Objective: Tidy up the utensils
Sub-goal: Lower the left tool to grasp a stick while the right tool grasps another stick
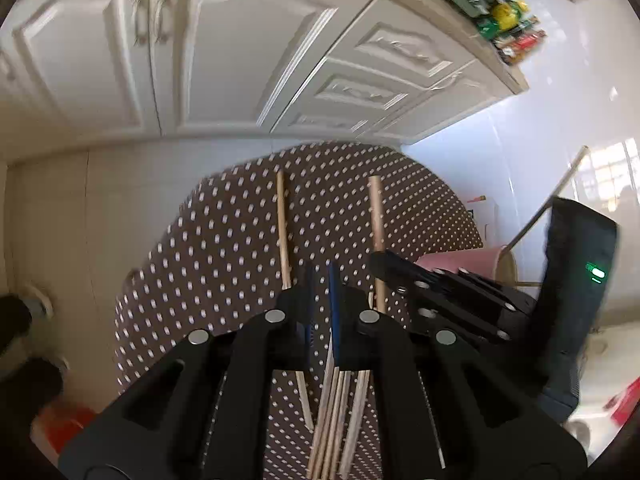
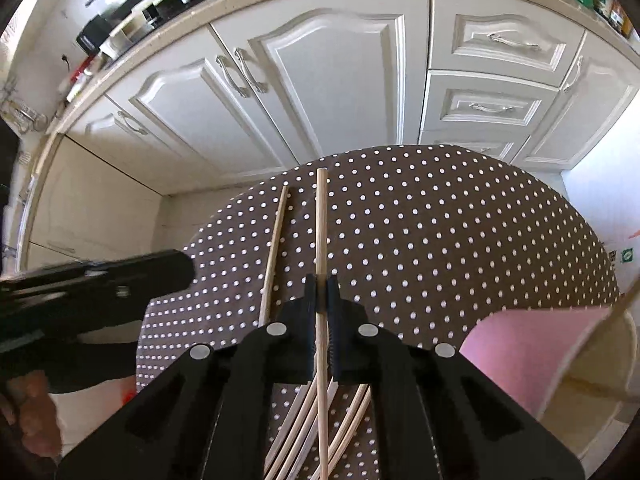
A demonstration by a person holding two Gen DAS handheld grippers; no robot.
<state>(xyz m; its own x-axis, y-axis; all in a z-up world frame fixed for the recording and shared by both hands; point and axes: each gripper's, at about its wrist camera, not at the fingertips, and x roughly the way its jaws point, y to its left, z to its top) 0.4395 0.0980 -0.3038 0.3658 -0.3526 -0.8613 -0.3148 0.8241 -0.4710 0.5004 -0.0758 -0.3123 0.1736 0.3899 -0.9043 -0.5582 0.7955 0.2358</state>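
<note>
A round table with a brown polka-dot cloth point(image 2: 440, 220) carries wooden chopsticks. My right gripper point(image 2: 321, 284) is shut on one chopstick point(image 2: 321, 216), which runs straight away from me between the pads. One loose chopstick point(image 2: 274, 252) lies just to its left, and a bundle of several chopsticks point(image 2: 296, 432) lies beneath the fingers. My left gripper point(image 1: 321, 276) is shut with nothing between its pads, hovering over the same bundle point(image 1: 332, 420). In the left wrist view the right gripper point(image 1: 380, 264) holds its chopstick point(image 1: 376, 220) just to the right. A pink and cream holder point(image 2: 520, 360) stands at the right with a stick in it.
White kitchen cabinets point(image 2: 320, 80) with metal handles stand beyond the table, and a cluttered countertop point(image 2: 132, 24) runs above them. The right gripper's black body with a green light point(image 1: 576, 280) fills the right of the left wrist view. An orange object point(image 1: 68, 420) sits on the floor at the left.
</note>
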